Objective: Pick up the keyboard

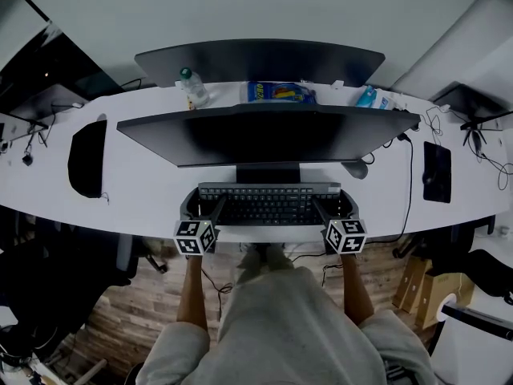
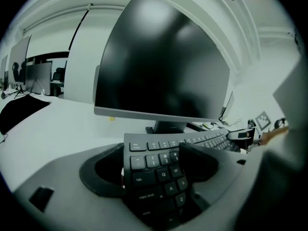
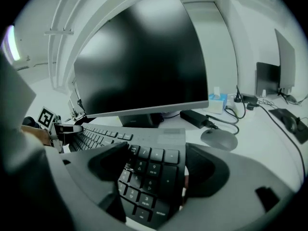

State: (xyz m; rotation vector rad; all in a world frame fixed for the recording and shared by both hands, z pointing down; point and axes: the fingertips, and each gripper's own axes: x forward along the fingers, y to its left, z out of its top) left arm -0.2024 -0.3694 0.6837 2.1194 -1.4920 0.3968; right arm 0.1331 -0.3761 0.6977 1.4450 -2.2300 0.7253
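The grasp looks done: the left gripper (image 1: 204, 205) is clamped on the keyboard (image 1: 268, 204) at its 9 o'clock end, and the right gripper (image 1: 335, 205) at 3 o'clock. The keyboard lies at 6 o'clock from the monitor (image 1: 264, 131), seemingly just off the desk (image 1: 152, 191). Lifting it higher remains. The 2 forearms reach forward, grippers pitched downward.

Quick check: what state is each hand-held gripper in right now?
Left hand-held gripper: closed on the left end of the keyboard.
Right hand-held gripper: closed on the number-pad end of the keyboard.
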